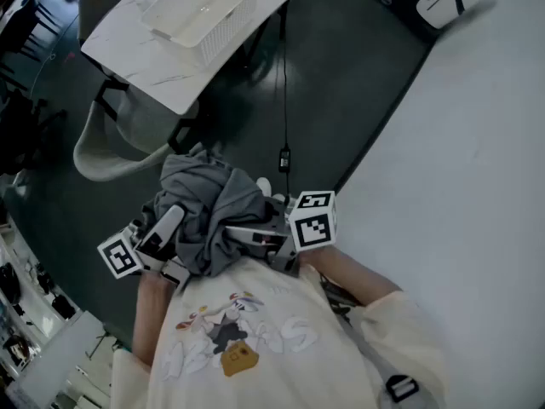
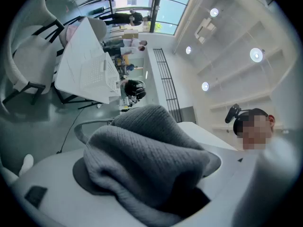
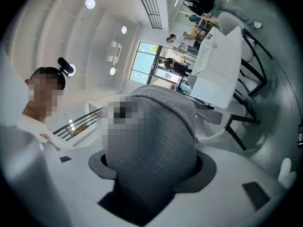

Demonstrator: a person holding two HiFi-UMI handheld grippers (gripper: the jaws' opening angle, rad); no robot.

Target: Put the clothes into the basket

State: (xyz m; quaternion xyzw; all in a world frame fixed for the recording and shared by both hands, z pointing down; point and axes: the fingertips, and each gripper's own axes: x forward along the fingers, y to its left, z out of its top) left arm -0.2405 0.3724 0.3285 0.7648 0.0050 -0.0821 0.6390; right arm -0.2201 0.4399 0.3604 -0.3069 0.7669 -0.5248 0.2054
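A grey knitted garment (image 1: 207, 204) hangs bunched between my two grippers, in front of the person's chest. My left gripper (image 1: 169, 227) is shut on its left side, and the cloth (image 2: 147, 160) fills the jaws in the left gripper view. On the right side my right gripper (image 1: 247, 233) is shut on the same garment (image 3: 158, 160), which covers its jaws too. The white latticed basket (image 1: 234, 25) stands on a white marble table (image 1: 140, 62) far ahead at the top of the head view. It also shows as the basket (image 2: 100, 74) and the basket (image 3: 218, 51) in the gripper views.
A pale chair (image 1: 106, 147) stands at the table's near side. A black cable with an adapter (image 1: 284, 158) runs over the dark floor. To the right is a white floor area (image 1: 460, 194). People stand far off by the windows (image 2: 128, 18).
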